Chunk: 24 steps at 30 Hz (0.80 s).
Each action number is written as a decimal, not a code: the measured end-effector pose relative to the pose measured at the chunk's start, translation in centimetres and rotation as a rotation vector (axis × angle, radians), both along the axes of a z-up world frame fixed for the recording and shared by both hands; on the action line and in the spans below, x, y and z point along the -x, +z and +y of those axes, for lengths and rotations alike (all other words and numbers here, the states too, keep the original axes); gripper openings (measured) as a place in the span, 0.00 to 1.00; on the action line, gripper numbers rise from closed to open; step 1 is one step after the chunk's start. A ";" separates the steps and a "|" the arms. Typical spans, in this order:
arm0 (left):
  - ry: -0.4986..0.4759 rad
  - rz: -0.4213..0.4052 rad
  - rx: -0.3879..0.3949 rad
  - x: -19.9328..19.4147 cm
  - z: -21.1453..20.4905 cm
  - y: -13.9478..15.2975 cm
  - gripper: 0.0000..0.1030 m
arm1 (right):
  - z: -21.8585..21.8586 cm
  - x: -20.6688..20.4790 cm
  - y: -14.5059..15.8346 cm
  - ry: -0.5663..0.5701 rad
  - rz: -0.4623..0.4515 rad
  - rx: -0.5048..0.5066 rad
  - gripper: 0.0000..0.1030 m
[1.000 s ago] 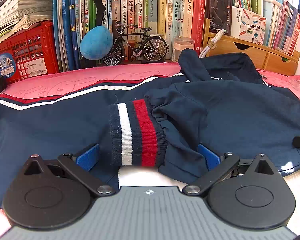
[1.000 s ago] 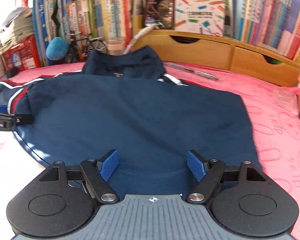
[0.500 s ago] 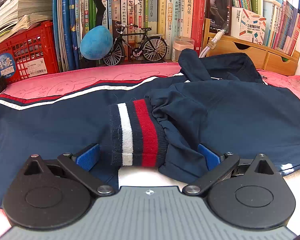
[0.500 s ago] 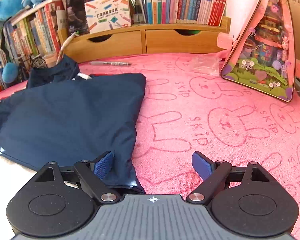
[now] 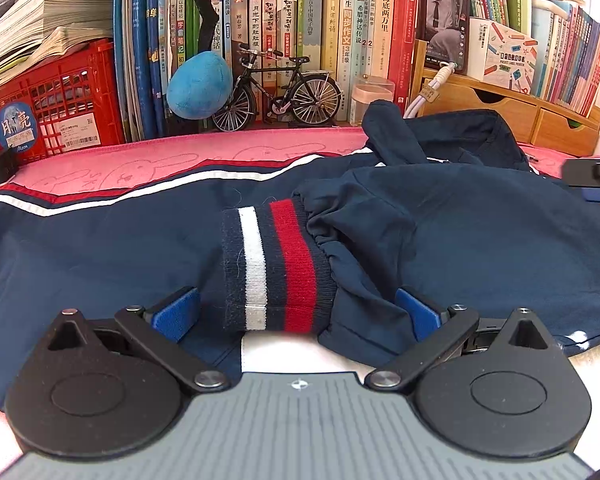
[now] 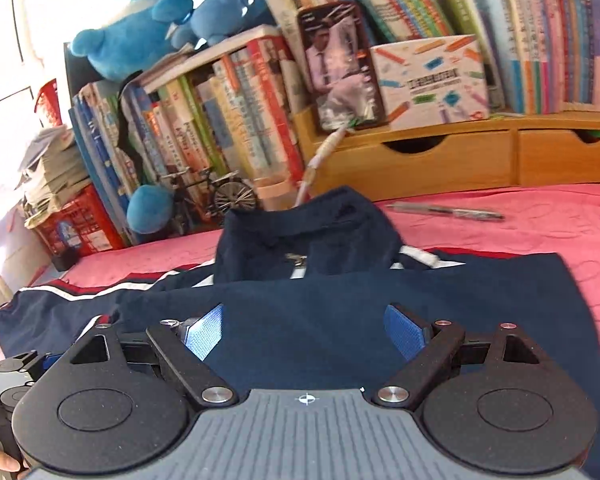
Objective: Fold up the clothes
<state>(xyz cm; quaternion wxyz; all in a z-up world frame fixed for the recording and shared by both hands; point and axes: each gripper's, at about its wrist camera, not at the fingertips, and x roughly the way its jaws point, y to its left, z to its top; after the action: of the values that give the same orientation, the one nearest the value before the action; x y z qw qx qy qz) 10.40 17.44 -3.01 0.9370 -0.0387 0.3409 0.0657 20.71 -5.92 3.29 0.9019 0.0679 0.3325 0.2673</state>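
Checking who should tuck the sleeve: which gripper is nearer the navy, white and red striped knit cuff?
Left. The left gripper straddles the striped knit cuff, jaws open around it. The right gripper hangs open over the navy jacket's plain panel, off to the cuff's right.

The right gripper has swung back over the jacket after facing the pink cloth, and now shows at the left view's right edge.

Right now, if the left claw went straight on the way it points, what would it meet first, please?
Most likely the striped cuff of the navy jacket, which lies between the open left claw; depth is uncertain.
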 end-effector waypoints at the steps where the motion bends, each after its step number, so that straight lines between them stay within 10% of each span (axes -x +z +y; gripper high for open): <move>1: 0.001 0.000 0.000 0.0 0.0 0.0 1.00 | 1.8 -0.5 -0.4 0.019 0.014 0.018 0.84; 10: 0.001 0.000 -0.001 0.0 0.0 0.0 1.00 | 3.0 -1.8 -3.1 -0.023 -0.016 0.286 0.85; 20: 0.002 0.002 -0.006 0.0 0.0 0.0 1.00 | -10.8 -5.8 -4.7 -0.461 0.057 0.338 0.97; 24: 0.005 0.002 -0.007 0.0 0.0 0.0 1.00 | -12.9 -3.5 -3.4 -0.463 0.038 0.225 0.96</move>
<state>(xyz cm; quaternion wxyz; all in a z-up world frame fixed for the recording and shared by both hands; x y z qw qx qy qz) 10.44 17.44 -3.01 0.9366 -0.0364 0.3417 0.0692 24.22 -18.79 -0.16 0.9345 0.0463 0.3526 0.0136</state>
